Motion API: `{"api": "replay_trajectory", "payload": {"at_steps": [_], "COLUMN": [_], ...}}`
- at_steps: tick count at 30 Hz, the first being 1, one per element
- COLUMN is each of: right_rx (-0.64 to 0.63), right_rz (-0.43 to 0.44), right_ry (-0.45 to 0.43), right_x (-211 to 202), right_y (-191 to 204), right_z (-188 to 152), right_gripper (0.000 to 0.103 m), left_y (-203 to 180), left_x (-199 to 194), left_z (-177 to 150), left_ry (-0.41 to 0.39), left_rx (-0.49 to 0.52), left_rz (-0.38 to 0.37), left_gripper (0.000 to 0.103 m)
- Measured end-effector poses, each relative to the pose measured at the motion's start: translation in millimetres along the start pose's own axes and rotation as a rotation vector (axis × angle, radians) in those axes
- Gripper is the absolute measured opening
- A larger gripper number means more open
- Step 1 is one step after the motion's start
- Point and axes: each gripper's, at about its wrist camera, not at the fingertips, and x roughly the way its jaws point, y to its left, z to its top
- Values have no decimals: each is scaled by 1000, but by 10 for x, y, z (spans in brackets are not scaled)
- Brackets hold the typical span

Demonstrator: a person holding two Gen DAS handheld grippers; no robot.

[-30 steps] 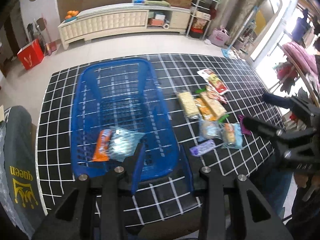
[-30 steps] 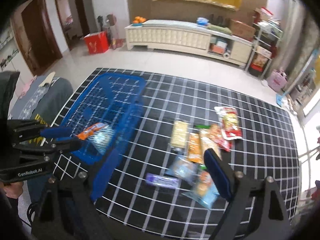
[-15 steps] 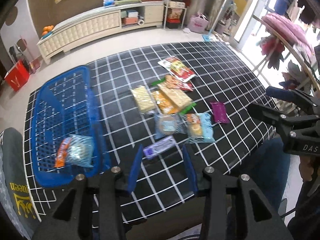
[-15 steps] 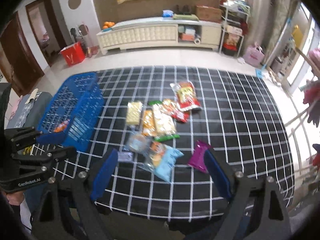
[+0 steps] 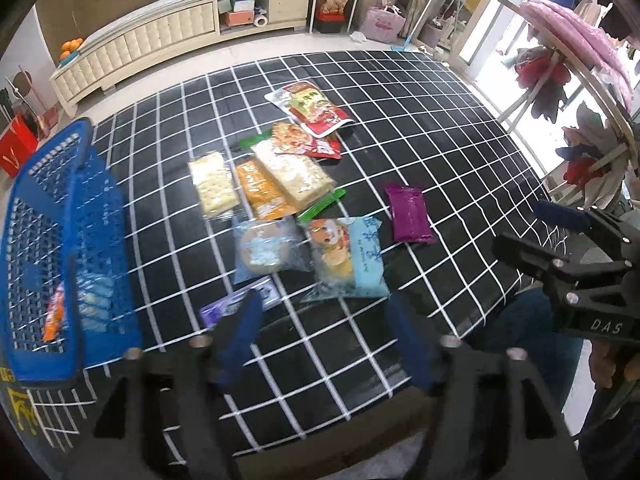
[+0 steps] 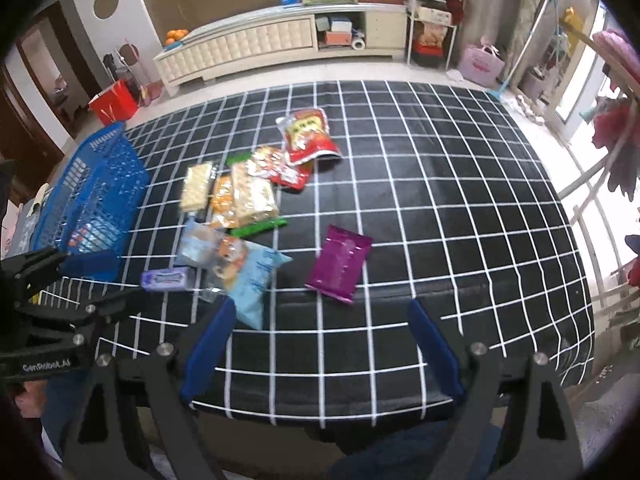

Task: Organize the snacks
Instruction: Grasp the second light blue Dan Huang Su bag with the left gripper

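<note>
A blue plastic basket (image 5: 60, 216) stands at the table's left end (image 6: 96, 192) with an orange packet (image 5: 54, 314) and a clear packet inside. Several snack packets lie in a cluster mid-table: a red bag (image 5: 310, 108), cracker packs (image 5: 212, 186), a light-blue bag (image 5: 348, 256) and a small purple bar (image 5: 240, 304). A magenta packet (image 5: 408, 214) lies apart on the right (image 6: 340, 262). My left gripper (image 5: 326, 316) is open and empty above the near table edge, by the purple bar and light-blue bag. My right gripper (image 6: 320, 320) is open and empty, just short of the magenta packet.
The table has a black cloth with a white grid (image 6: 440, 200). A long cream cabinet (image 6: 260, 48) stands across the room behind it. A clothes rack (image 5: 580, 80) stands at the right. A red box (image 6: 114, 102) sits on the floor.
Both grippers have swung right, away from the basket and toward the snack cluster. The left gripper's fingers have opened wider. No packet has moved.
</note>
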Motion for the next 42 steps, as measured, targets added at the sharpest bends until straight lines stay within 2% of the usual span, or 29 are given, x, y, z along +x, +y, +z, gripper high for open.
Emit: {"api": "replay_trajectory", "payload": {"at_steps": [6,10,17,20,27,29,30,36,42], "right_rx": [41,50,78,77,72,69,69,71,84], "right_rz": [5,20,22,24,21,10,4,16,-3], "right_ry": [33,54,83,96,113,117,120,145,157], "right_x": [204,343,585,667,756,765,769,798,881], "right_y": [-243,-356,-529,-545,-527,-523,-516,-456,-305], "right_z": [-30,-72,-66,-61,-54,-44,-36,-24,112], "right_gripper": [91,91,91,91,91,91,91,91,91], "left_y": [-105,-167,-225,-292,-302,-312,-325,-340,-192], "left_x": [389,649,1102,1233,1524,1514,1491,1432,1214], "left_z": [113,182,276,312,341,327,318,261,299], "left_ry": [75,96,164,167,226,199,168,159,96], "left_rx": [-4,-8,-5,33,3,18,33,98,69], "left_rz": [-21,-59,-4,39,41,46,69,88,53], "left_gripper": [67,67,68,73,75,74,65,63,63]}}
